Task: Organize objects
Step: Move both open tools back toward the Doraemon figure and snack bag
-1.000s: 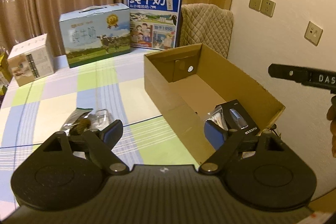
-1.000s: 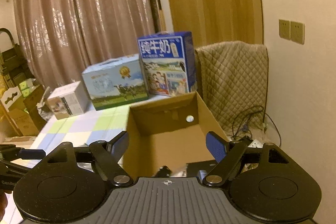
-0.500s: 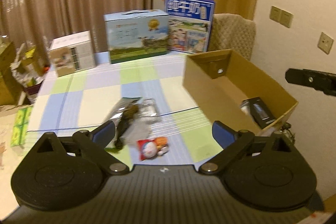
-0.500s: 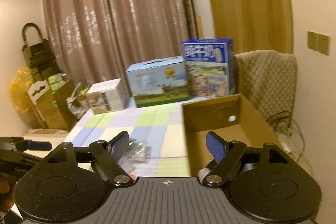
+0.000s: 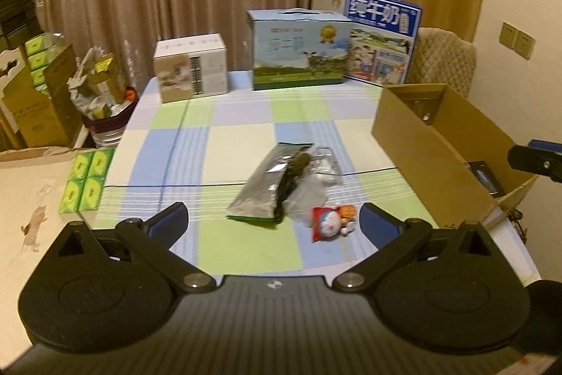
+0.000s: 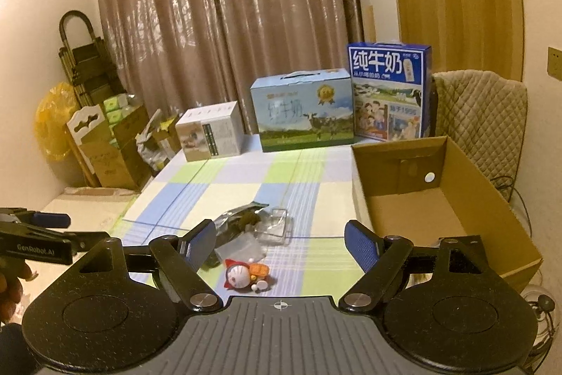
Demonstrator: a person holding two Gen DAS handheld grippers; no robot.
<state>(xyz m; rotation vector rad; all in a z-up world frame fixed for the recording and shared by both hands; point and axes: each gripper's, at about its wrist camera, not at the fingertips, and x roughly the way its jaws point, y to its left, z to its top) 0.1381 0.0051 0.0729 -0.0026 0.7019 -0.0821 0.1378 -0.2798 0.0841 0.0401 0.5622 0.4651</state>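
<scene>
Box (image 5: pixel 432 143) contents — mostly hidden

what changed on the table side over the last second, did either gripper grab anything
Neither grabbed anything. Both cameras swung left, off the cardboard box and onto the silver pouch, clear bag and cartoon toy. The left gripper has its jaws opening, nothing between them; the right gripper stays open and empty. The items, the box and the black package inside it lie unmoved.

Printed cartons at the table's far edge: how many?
3: white carton on the left, light-blue carton in the middle, dark-blue carton on the right, nearest the open cardboard box. None look hidden.
</scene>
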